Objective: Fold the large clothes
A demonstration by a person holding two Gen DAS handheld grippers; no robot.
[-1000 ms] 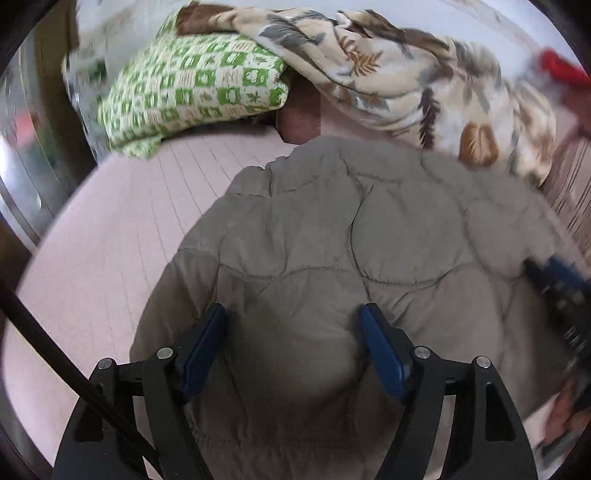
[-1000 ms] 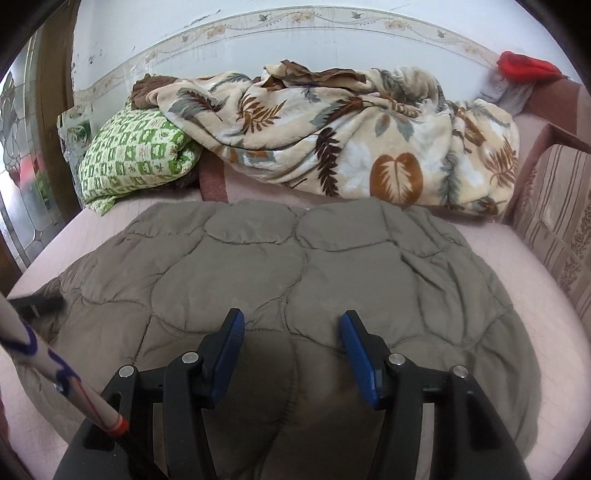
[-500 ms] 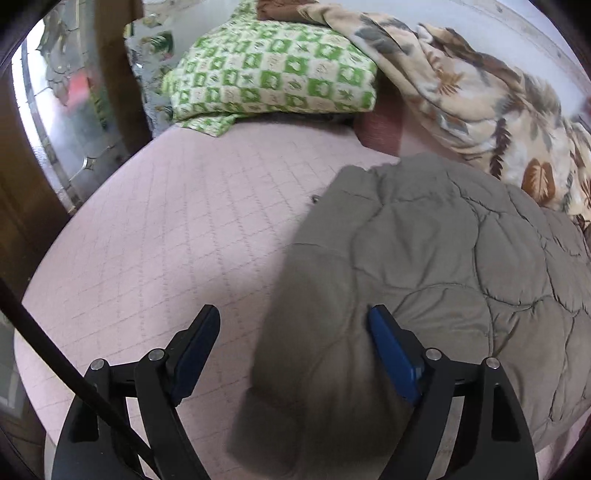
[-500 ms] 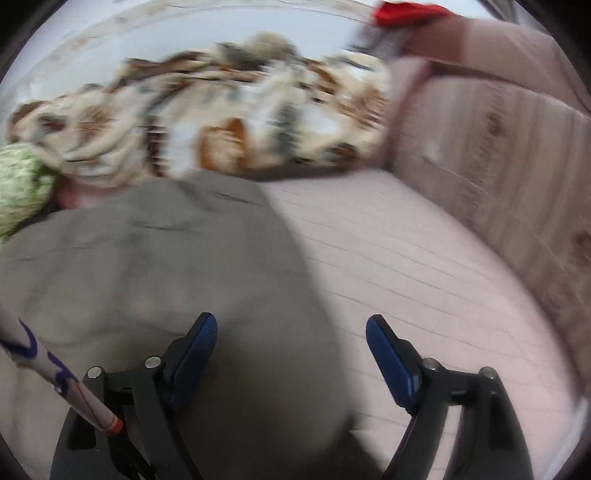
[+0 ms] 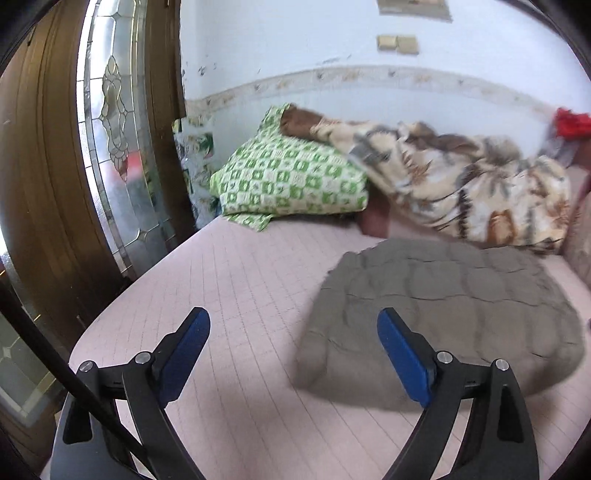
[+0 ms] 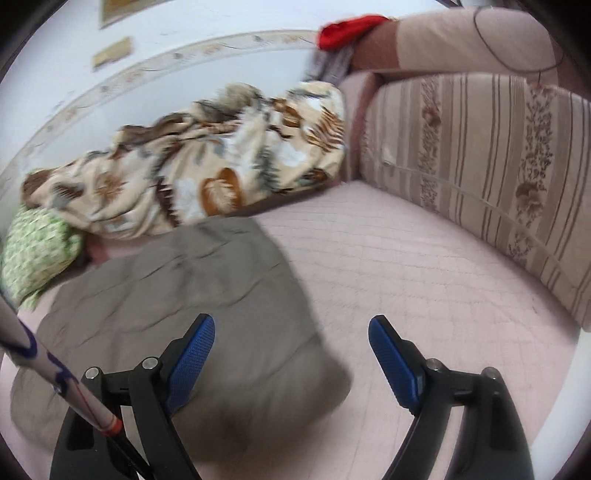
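A grey-brown quilted garment (image 5: 461,306) lies folded flat on the pink bed sheet (image 5: 229,288). It also shows in the right wrist view (image 6: 173,314), at the lower left. My left gripper (image 5: 293,354) is open and empty, above the sheet just left of the garment's near left corner. My right gripper (image 6: 291,354) is open and empty, over the garment's near right corner; its left finger is over the fabric, its right finger over bare sheet.
A green-and-white checked pillow (image 5: 291,181) and a crumpled leaf-print blanket (image 5: 461,188) lie along the far wall. A glazed wooden door (image 5: 74,155) stands at the left. A striped cushion (image 6: 491,173) lines the right side, with a red cloth (image 6: 347,29) above.
Both grippers have pulled back off the garment and swung outward, left one to the left, right one to the right. Both stay open. The garment lies still.
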